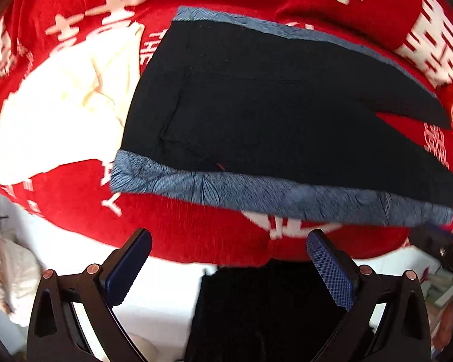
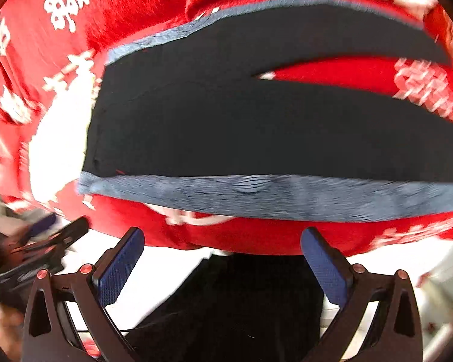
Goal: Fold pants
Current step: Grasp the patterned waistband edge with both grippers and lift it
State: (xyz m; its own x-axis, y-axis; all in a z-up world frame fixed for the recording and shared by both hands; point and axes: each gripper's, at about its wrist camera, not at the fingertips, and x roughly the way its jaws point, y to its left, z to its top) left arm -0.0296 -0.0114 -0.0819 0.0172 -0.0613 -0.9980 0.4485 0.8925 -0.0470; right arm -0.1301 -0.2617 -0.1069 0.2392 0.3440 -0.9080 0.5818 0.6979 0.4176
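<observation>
Pants point(image 1: 271, 111) lie flat on the red blanket point(image 1: 196, 229) in front of me. They are dark, almost black, with a blue patterned stripe point(image 1: 256, 191) down each side. The waist is on the left and the two legs run off to the right, with a thin wedge of red showing between them. The near stripe runs along the edge closest to my tools.

My left gripper point(image 1: 229, 267) is wide open and holds nothing. Its blue pads point(image 1: 329, 268) sit apart, just short of the blanket's near edge. It does not touch the pants.

My right gripper point(image 2: 222, 264) is wide open too, with nothing in it. It also hangs near the blanket's edge, apart from the pants. In the right view I can see the left gripper low on the left side, but it is blurry.

A white cloth point(image 1: 63, 111) lies on the blanket just left of the waist, touching it. The blanket has big white signs point(image 1: 432, 51) printed on it. Below the blanket I see a white floor and something black between the fingers of each tool. I cannot tell what it is.
</observation>
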